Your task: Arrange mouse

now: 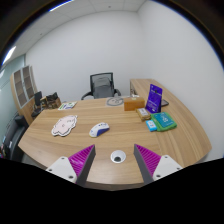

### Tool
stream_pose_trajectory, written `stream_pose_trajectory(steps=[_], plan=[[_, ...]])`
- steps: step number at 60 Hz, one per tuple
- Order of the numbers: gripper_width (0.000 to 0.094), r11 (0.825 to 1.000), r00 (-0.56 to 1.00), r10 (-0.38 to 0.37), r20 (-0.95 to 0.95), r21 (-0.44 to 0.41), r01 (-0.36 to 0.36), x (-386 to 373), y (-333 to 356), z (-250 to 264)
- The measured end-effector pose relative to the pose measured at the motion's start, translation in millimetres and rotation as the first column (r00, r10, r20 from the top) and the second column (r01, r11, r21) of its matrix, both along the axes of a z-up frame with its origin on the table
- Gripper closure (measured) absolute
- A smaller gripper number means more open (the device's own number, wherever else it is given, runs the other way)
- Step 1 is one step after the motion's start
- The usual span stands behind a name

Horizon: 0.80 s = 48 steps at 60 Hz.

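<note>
The mouse (99, 129) looks like a small, light, rigid plastic shell with smooth, probably slippery curved flanks, so I judge the best hold is across its narrow waist, one pad on each side. It shows as a pale, whitish-blue rounded lump lying on the wooden table (120, 135), just beside a light patterned mouse mat (66, 124). The gripper (115, 158) hangs well short of the mouse, its fingers spread wide and holding nothing.

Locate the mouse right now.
Gripper view: the mouse sits on the wooden table, beyond the open jaws and slightly left, beside the mouse pad and ahead of the cable grommet.
</note>
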State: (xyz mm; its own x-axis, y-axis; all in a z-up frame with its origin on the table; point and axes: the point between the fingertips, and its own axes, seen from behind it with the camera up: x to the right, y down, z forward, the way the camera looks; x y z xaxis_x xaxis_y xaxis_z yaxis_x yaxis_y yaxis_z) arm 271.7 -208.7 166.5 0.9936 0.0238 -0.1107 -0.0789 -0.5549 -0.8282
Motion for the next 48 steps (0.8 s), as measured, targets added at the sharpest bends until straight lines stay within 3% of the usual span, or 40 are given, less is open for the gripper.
stream_pose_trajectory(steps=[23, 36, 48], plan=[[0.0112, 0.991, 0.991, -0.13, 0.033, 0.008, 0.13, -94.8, 37.4, -17.8], [0.0111, 0.996, 0.996, -0.09, 0.027, 0.001, 0.09, -145.4, 69.0, -51.6], [0.0099, 0.996, 0.997, -0.079, 0.003, -0.045, 0.079, -142.6, 120.8, -95.8]])
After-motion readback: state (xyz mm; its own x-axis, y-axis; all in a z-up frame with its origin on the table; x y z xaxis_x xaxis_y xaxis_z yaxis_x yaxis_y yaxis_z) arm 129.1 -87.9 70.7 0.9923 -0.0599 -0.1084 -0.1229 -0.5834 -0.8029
